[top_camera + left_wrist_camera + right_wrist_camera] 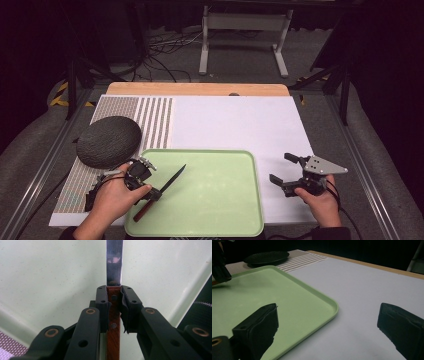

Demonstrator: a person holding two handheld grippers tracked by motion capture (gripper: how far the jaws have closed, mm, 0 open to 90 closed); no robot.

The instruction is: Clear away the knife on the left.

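Note:
A knife [165,190] with a dark blade and a reddish wooden handle lies over the left part of the light green tray [225,200]. My left gripper [150,192] is shut on the knife's handle [113,315], just behind the blade [114,262]. In the left gripper view the jaws clamp the handle from both sides, with the tray [50,277] beneath. My right gripper [282,170] stands open over the white table surface, right of the tray, with nothing between its fingers [257,327]. The tray's corner [329,302] shows in the right gripper view.
A dark round plate [109,141] rests on a striped woven mat [155,120] at the left; the plate [265,257] also appears far off in the right gripper view. A white board [240,120] covers the table. A metal stand [245,35] is beyond the far edge.

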